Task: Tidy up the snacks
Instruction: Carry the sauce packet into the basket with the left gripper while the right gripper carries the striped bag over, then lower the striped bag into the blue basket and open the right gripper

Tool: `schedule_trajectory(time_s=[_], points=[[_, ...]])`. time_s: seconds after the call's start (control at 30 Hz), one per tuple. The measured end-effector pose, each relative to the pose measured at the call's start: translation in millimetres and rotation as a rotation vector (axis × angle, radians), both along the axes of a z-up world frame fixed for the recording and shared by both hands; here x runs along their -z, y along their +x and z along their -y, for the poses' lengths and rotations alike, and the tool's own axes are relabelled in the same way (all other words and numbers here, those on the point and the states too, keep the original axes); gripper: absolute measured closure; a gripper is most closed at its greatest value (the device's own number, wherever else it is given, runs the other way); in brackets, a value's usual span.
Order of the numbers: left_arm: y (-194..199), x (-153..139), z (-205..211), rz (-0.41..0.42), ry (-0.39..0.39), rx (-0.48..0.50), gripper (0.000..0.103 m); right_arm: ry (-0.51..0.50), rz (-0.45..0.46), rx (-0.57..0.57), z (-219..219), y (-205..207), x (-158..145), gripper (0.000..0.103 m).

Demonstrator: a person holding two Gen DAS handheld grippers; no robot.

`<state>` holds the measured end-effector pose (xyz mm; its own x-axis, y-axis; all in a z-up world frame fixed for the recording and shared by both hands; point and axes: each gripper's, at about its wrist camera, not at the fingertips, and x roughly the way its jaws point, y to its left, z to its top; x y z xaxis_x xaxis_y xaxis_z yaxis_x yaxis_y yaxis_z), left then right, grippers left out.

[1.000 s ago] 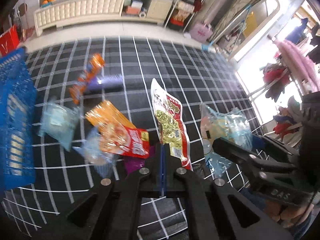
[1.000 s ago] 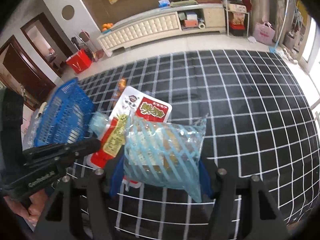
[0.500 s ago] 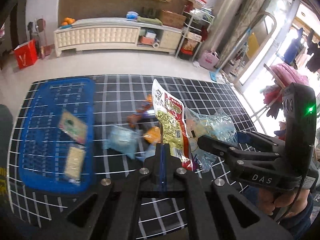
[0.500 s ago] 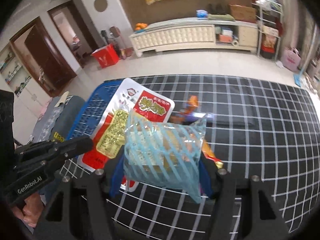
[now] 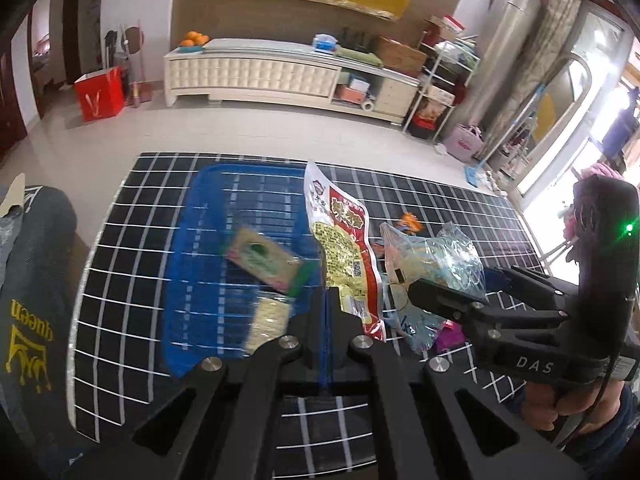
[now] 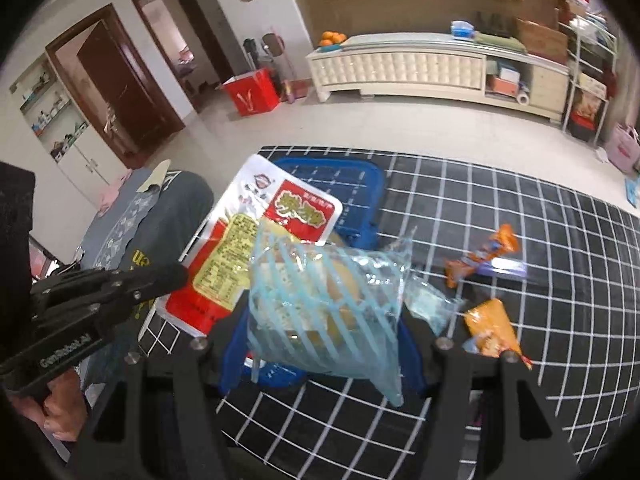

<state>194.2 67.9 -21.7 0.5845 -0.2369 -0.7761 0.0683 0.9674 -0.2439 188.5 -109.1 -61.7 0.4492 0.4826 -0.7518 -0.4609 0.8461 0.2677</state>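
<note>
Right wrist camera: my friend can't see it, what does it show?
The right gripper holds a clear blue-striped bag. Beside it the left gripper holds a red and white packet near a blue basket.

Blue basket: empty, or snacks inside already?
Not empty. The blue basket already holds at least two flat packets, seen in the left wrist view.

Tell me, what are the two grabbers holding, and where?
Left gripper pinches the flat red-and-yellow snack packet by its bottom edge; right gripper squeezes the clear blue-striped bag's sides.
</note>
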Motion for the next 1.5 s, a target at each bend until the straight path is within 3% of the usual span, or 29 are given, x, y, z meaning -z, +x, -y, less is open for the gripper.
schedule_trajectory(time_s=[0.33, 0.63, 0.7, 0.83, 0.97, 1.13, 1.23, 1.5], points=[[16, 43, -42, -0.088, 0.058, -0.021, 0.103, -0.055, -0.033, -0.019, -36, 8, 19, 0.035], [22, 86, -44, -0.186, 0.196, 0.000, 0.099, -0.084, -0.058, -0.003, -40, 9, 24, 0.035], [19, 87, -45, -0.190, 0.228, -0.016, 0.093, -0.084, -0.054, -0.003, -41, 8, 20, 0.035], [11, 78, -50, -0.173, 0.198, -0.028, 0.073, -0.087, -0.041, -0.015, -47, 4, 15, 0.035], [5, 65, -57, -0.151, 0.168, -0.053, 0.065, -0.087, -0.038, -0.020, -52, 5, 14, 0.035], [3, 45, -65, -0.101, 0.198, -0.070, 0.063, -0.093, -0.055, -0.021, -63, 16, 16, 0.035], [4, 38, -71, -0.082, 0.184, -0.067, 0.049, -0.101, -0.073, -0.027, -73, 25, 20, 0.035], [26, 37, -99, -0.068, 0.188, -0.098, 0.048, -0.171, -0.098, -0.036, -97, 50, 39, 0.035]])
